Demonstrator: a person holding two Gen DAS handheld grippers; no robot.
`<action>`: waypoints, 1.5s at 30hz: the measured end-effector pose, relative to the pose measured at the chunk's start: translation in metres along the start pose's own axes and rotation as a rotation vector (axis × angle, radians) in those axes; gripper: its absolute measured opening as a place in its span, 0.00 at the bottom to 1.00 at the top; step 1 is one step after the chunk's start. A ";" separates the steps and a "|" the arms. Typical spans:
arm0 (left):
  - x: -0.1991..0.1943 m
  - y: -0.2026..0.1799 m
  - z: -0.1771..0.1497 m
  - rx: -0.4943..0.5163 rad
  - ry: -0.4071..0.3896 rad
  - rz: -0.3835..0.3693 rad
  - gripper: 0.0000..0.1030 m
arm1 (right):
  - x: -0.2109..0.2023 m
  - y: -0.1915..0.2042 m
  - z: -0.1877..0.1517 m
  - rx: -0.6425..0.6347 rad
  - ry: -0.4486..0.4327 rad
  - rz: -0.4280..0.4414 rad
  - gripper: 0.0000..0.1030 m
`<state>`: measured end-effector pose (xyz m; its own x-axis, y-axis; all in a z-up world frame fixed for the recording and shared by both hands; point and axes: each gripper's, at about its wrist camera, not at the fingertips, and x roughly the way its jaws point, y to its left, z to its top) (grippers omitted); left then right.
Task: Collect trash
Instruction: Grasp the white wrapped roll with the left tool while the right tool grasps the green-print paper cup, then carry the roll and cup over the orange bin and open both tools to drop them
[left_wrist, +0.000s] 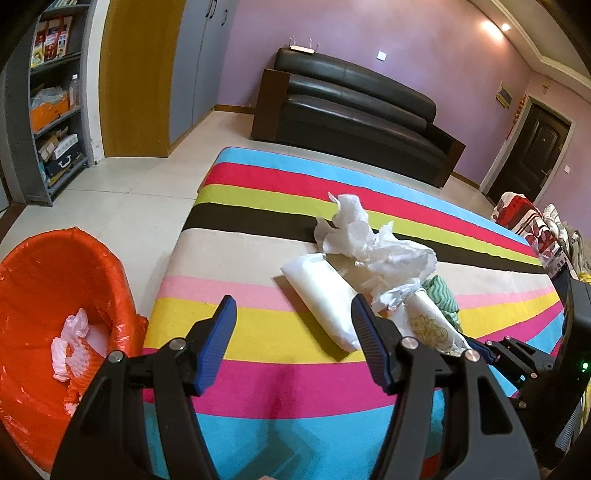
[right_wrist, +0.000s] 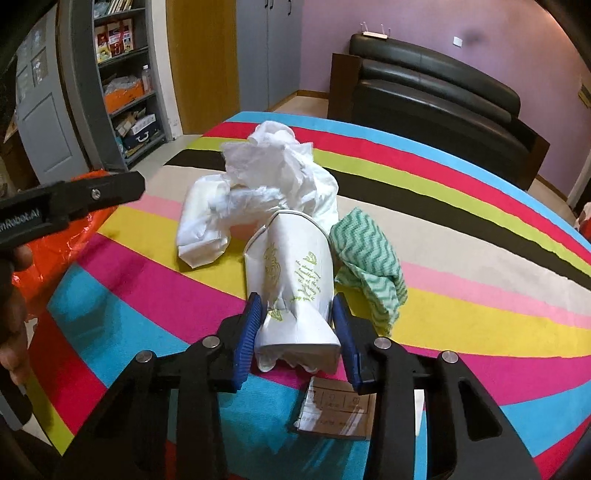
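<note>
right wrist view: a crushed white paper cup (right_wrist: 295, 273) printed with pale green ornament and script is seen lying on its side on a striped tablecloth (right_wrist: 461, 317) of pink, yellow, blue, black, beige and lime bands. the cup's flattened, creased end is pinched between the blue pads of the right gripper (right_wrist: 298, 325), whose jaws are drawn in to a narrow gap against the paper. crumpled white tissue (right_wrist: 273, 166) is heaped just beyond the cup's open rim, a soft white packet (right_wrist: 201, 229) lies to its left, and a green-and-white zigzag cloth (right_wrist: 369, 266) is bunched against its right side. a printed cardboard slip (right_wrist: 336, 413) lies under the gripper.

left wrist view: the left gripper (left_wrist: 295, 332) is held with its jaws spread wide and nothing between them, above the pink and yellow stripes. the white packet (left_wrist: 325, 299) and tissue (left_wrist: 373, 243) lie ahead of it, the cup (left_wrist: 432, 325) partly hidden behind its right finger. an orange-lined bin (left_wrist: 48, 280) with white tissue scraps (left_wrist: 74, 347) inside stands beside the table's left edge. a black sofa (left_wrist: 362, 114) is set against the purple wall.
</note>
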<state>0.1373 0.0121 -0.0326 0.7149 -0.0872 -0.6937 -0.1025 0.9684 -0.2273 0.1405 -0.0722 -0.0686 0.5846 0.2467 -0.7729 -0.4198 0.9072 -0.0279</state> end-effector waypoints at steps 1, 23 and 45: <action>0.001 -0.001 0.000 0.000 0.001 -0.002 0.60 | -0.001 0.000 0.000 -0.001 -0.003 -0.002 0.37; 0.060 -0.041 -0.010 -0.007 0.111 0.006 0.53 | -0.055 -0.052 0.027 0.154 -0.199 -0.118 0.37; 0.016 -0.005 -0.015 0.078 0.072 0.026 0.27 | -0.054 -0.042 0.031 0.156 -0.219 -0.114 0.37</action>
<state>0.1388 0.0027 -0.0524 0.6608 -0.0761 -0.7467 -0.0637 0.9856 -0.1568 0.1485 -0.1129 -0.0063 0.7651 0.1928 -0.6144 -0.2411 0.9705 0.0042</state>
